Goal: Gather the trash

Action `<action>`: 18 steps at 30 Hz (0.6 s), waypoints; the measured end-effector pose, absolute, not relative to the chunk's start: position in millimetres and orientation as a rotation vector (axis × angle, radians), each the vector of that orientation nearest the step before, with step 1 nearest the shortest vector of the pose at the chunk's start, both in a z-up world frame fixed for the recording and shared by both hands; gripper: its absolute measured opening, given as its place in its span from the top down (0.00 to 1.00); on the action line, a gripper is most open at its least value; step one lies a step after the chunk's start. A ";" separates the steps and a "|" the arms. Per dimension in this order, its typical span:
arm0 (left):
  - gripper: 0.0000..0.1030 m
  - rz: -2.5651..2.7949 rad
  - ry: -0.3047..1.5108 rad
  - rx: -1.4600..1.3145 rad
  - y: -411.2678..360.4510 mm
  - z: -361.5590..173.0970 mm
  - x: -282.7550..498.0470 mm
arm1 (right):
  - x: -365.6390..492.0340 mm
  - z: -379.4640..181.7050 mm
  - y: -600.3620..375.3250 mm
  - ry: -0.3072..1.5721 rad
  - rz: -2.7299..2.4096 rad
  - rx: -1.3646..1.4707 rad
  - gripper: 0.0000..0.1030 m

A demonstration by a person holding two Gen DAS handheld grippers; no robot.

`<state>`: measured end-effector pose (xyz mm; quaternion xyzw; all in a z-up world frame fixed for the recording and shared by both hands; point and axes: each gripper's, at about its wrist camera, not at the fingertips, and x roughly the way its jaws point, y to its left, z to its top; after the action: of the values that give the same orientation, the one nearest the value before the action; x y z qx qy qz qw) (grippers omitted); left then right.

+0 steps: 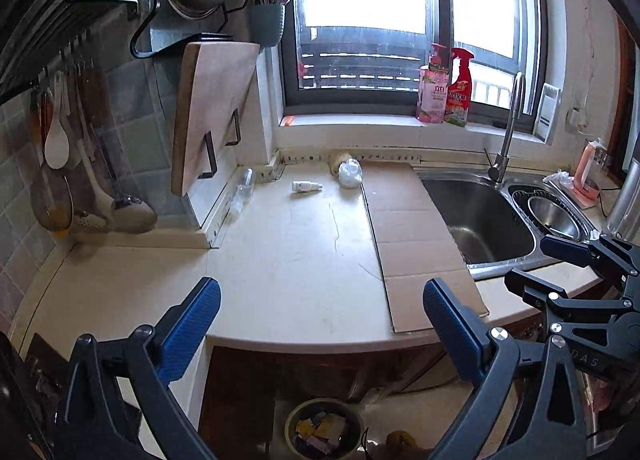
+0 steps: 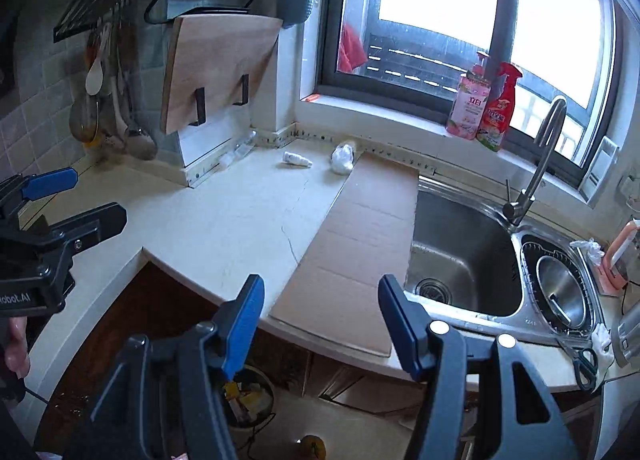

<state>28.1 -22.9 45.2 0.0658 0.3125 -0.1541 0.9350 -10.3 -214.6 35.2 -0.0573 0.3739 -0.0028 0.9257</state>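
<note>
Trash, a small white bottle and a crumpled white wad, lay at the counter's back edge; left gripper gaped wide, right gripper partly open, both empty.

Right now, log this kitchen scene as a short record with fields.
left tongs: open, nothing between them
right tongs: open, nothing between them
trash on counter: small white bottle lying on its side; crumpled white wad near the back wall; clear plastic bottle by the corner
cardboard sheet: flat on the counter beside the sink
trash bin: on the floor below the counter, holding scraps
</note>
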 end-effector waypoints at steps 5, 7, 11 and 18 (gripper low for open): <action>0.01 -0.314 0.614 0.123 -32.2 67.2 59.7 | 21.6 60.3 -228.5 0.742 -0.017 -0.161 0.42; 0.01 -0.306 0.613 0.112 -37.3 73.4 75.6 | 39.0 67.5 -236.3 0.738 -0.005 -0.169 0.42; 0.01 -0.284 0.617 0.088 -49.4 82.9 115.3 | 87.6 78.0 -253.1 0.732 0.026 -0.197 0.42; 0.01 -0.204 0.674 0.124 -90.1 79.1 221.9 | 196.1 77.9 -277.5 0.765 0.128 -0.178 0.42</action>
<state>221.9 -90.1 79.1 0.0608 0.3299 -0.0999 0.9367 196.1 -277.5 77.9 -0.0864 0.3727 0.0621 0.9218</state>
